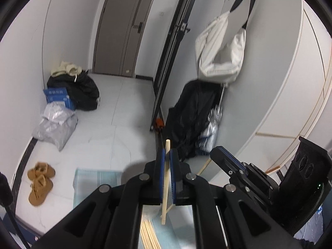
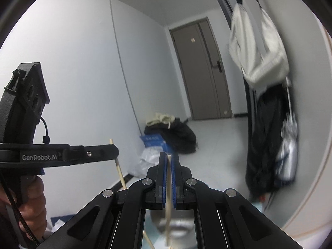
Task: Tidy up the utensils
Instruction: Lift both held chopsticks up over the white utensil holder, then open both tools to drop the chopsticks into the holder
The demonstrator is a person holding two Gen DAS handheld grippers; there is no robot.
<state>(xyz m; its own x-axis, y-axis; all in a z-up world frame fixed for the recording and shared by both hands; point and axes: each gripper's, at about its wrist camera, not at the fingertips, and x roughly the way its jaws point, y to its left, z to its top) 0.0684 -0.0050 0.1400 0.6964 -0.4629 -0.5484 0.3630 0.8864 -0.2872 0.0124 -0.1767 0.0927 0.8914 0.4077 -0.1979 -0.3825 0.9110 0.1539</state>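
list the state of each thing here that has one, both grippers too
left gripper: jaws shut on a chopstick
left chopstick: clamped, tilted
right gripper: jaws shut on a chopstick
right chopstick: clamped, near upright
grey door: closed
white bag: hanging on wall
brown slippers: on floor, paired

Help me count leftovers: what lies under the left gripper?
Under the left gripper, shut on one wooden chopstick, loose chopsticks lie on a pale blue mat. The black gripper body covers most of that spot, so no full count is possible.
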